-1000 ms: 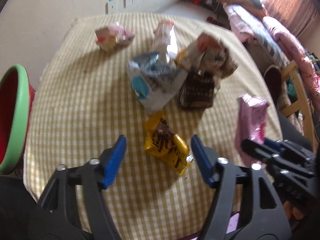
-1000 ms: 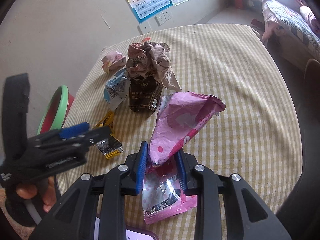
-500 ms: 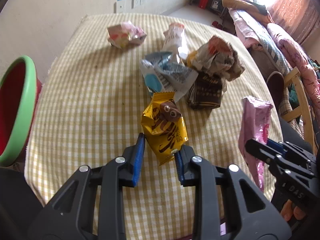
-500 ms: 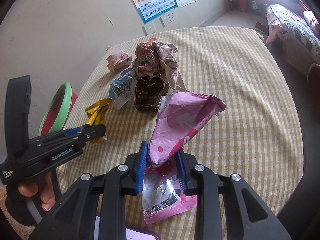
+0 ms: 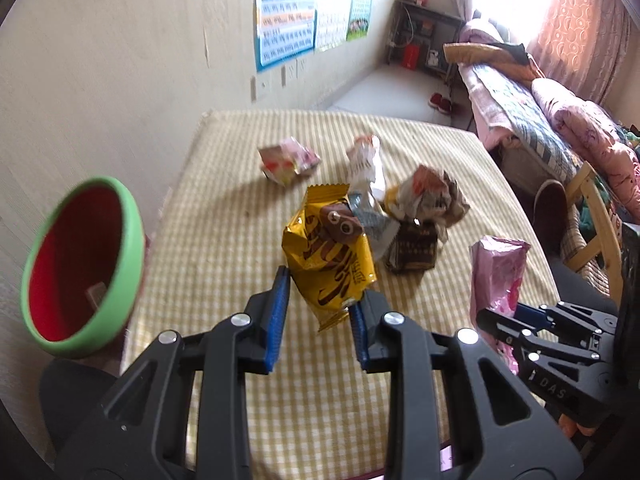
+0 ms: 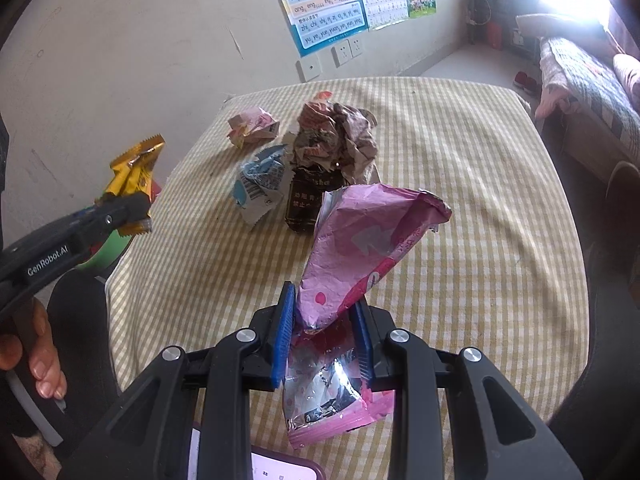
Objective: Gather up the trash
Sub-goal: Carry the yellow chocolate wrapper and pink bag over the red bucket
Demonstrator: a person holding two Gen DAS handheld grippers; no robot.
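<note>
two grippers each hold a wrapper over the checked table [image 5: 224,240], which fills the middle of both views. at left edge of the left view sits a red bin [image 5: 80,264] with a green rim. a pile of crumpled trash [image 6: 320,160] lies on the cloth at upper centre of the right view. the right gripper [image 6: 324,336] pinches a pink bag [image 6: 360,248] at bottom centre. the left gripper [image 5: 320,316] is clamped on a yellow wrapper [image 5: 328,256], lifted clear of the table, bottom centre of its view.
</note>
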